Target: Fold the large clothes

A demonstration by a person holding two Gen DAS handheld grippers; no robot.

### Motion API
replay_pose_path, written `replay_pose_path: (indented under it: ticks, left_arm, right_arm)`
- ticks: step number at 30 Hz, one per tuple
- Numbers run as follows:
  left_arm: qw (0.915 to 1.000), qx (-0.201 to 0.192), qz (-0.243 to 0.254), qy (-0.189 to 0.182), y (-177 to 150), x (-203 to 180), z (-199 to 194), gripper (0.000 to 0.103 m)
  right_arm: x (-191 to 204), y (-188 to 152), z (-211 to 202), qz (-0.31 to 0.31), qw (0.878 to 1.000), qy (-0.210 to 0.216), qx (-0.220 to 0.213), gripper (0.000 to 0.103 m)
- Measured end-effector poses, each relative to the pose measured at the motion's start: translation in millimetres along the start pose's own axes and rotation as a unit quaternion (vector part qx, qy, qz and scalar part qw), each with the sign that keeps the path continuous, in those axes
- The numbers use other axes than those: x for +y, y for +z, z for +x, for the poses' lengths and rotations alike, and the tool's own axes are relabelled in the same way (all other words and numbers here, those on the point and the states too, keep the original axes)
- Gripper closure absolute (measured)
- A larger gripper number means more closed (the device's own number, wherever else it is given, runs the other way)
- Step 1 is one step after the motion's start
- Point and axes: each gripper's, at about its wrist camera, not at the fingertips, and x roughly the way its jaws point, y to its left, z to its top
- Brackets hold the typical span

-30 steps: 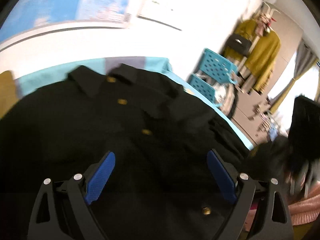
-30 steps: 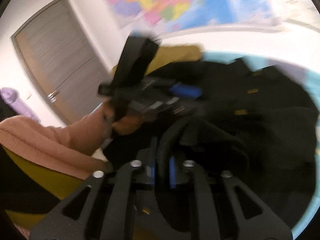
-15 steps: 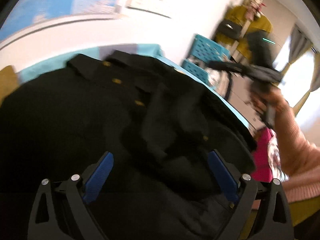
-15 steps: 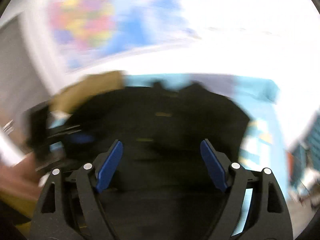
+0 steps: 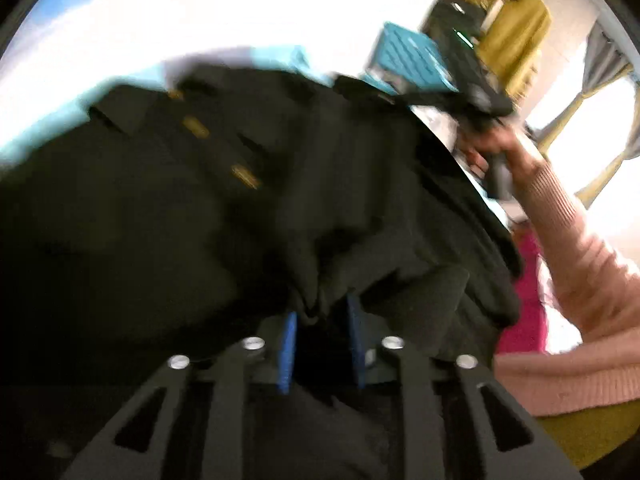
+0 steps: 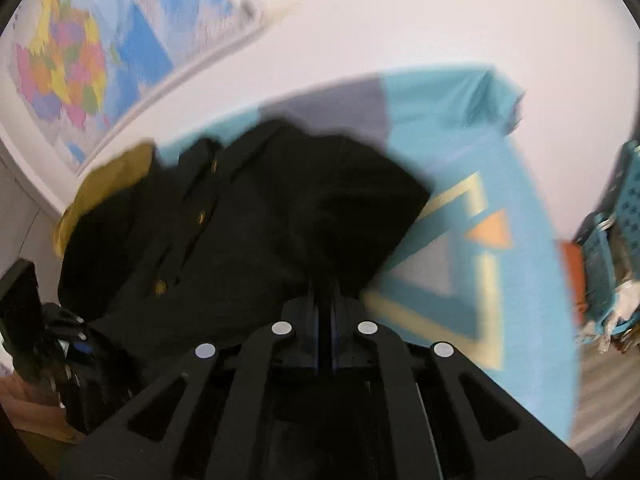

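Pinching a bunched fold of the black coat [image 5: 168, 216], our left gripper [image 5: 320, 320] has its blue pads [image 5: 287, 350] drawn close with dark cloth gathered between them. In the left wrist view the coat spreads away from the tongs across the bed, collar at the far end and a line of gold buttons [image 5: 245, 176] running down its front. The right side of the garment is rumpled into thick folds.

Our right gripper [image 6: 325, 292] has its fingers pressed nearly together, and a thin edge of the coat [image 6: 224, 232] sits clamped between them, at the garment's near right corner. From the right wrist view the coat lies on a teal bedspread [image 6: 452, 136] with a cream-bordered square pattern and an orange triangle [image 6: 491, 232], which show bare just to the right of the cloth. A mustard garment [image 6: 104, 184] peeks from under the coat's far left side, touching it.

In the left wrist view we see our right hand [image 5: 496, 148] in a pink knit sleeve [image 5: 576, 256], gripping the black handle of its tool at the coat's far right edge. Behind it stand teal crates [image 5: 408, 56] and a mustard jacket [image 5: 516, 32] hanging on a rack. A coloured map [image 6: 68, 60] hangs on the white wall beyond the bed. Both views are smeared by motion, so fine detail of the fabric is hard to tell.
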Motion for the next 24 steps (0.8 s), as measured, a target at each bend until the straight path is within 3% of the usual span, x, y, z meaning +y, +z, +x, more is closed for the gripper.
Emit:
replay_pose_path:
  ticks: [3,5,6,7,8,9,10,11,12,14,16,18,21,24]
  left_arm:
    - [0.9968,-0.061,-0.011,0.051,16,24,-36,0.084]
    - [0.9921,-0.074,-0.036,0.095,19,46,-46,0.061]
    - [0.9911,-0.072,-0.048,0.102,19,53,-47,0.042]
    - [0.9893,-0.07,-0.061,0.113,22,56,-44,0.041]
    - [0.9877,-0.068,-0.069,0.123,18,59,-43,0.041]
    - [0.9885,-0.065,-0.068,0.119,15,57,-42,0.038]
    - [0.9902,-0.06,-0.067,0.107,13,53,-39,0.025]
    - [0.9911,-0.057,-0.068,0.1,13,51,-39,0.019]
    - [0.992,-0.062,-0.064,0.09,12,50,-41,0.018]
    - [0.9929,-0.084,-0.043,0.072,5,29,-46,0.017]
    - [0.9904,-0.13,-0.006,0.047,-4,2,-63,0.007]
    - [0.9837,-0.161,0.052,0.061,-13,-26,-70,0.007]
    - [0.9823,-0.119,0.121,0.081,-18,-59,-44,0.007]
    - [0.9738,-0.061,0.162,0.147,-13,-71,-1,0.007]
  right_arm:
    - [-28,-3,-16,0.039,0.998,-0.03,-0.025,0.099]
    - [-47,-11,-10,0.088,0.996,-0.004,-0.016,0.098]
    - [-52,-17,-1,0.099,0.995,0.0,0.003,0.093]
    - [-51,-22,2,0.092,0.996,-0.013,0.009,0.091]
    - [-47,-26,4,0.082,0.996,-0.024,0.014,0.08]
    - [-44,-28,4,0.078,0.997,-0.02,0.015,0.07]
    - [-39,-31,2,0.073,0.997,-0.012,0.011,0.065]
    - [-35,-31,-2,0.068,0.998,-0.015,0.004,0.054]
    - [-30,-32,-6,0.06,0.998,-0.021,-0.004,0.051]
    - [-26,-35,-14,0.056,0.998,-0.023,-0.012,0.05]
    - [-21,-37,-21,0.06,0.998,-0.015,-0.023,0.048]
    - [-14,-39,-23,0.056,0.998,-0.014,-0.031,0.045]
    - [-9,-38,-22,0.051,0.998,-0.009,-0.031,0.041]
    - [-4,-42,-18,0.05,0.998,-0.005,-0.028,0.039]
